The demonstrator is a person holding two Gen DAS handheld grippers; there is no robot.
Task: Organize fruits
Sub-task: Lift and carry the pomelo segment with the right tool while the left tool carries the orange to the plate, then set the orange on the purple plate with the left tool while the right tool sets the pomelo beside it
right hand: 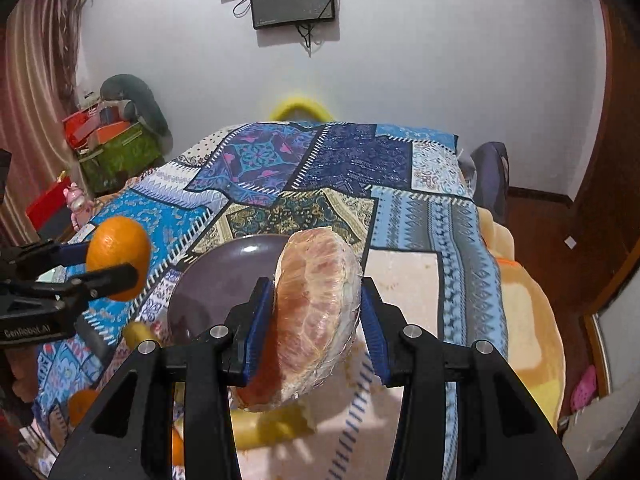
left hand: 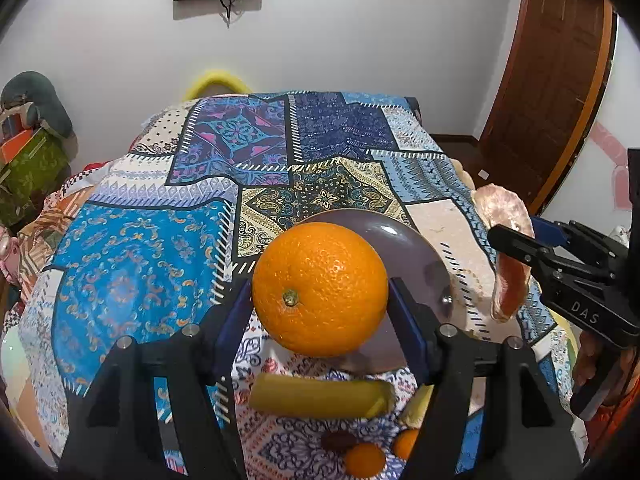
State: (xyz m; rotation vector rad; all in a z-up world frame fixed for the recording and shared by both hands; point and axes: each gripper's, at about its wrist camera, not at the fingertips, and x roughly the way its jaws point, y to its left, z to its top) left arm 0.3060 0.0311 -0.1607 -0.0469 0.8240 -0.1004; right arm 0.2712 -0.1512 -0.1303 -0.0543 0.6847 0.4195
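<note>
My left gripper [left hand: 320, 300] is shut on a large orange [left hand: 320, 288] and holds it above the near edge of a purple plate [left hand: 416, 248]. My right gripper [right hand: 316, 308] is shut on a plastic-wrapped pomelo wedge [right hand: 316, 320], held above the table to the right of the plate [right hand: 224, 276]. The right gripper and its wedge [left hand: 512, 256] show at the right of the left wrist view. The left gripper with the orange [right hand: 118, 258] shows at the left of the right wrist view.
A patchwork cloth [left hand: 152, 256] covers the table. Below the left gripper lie a yellow-green banana [left hand: 320, 398], two small oranges [left hand: 365, 460] and a dark date-like fruit [left hand: 338, 440]. A yellow banana piece [right hand: 264, 428] lies under the wedge. A wooden door [left hand: 552, 80] stands at the right.
</note>
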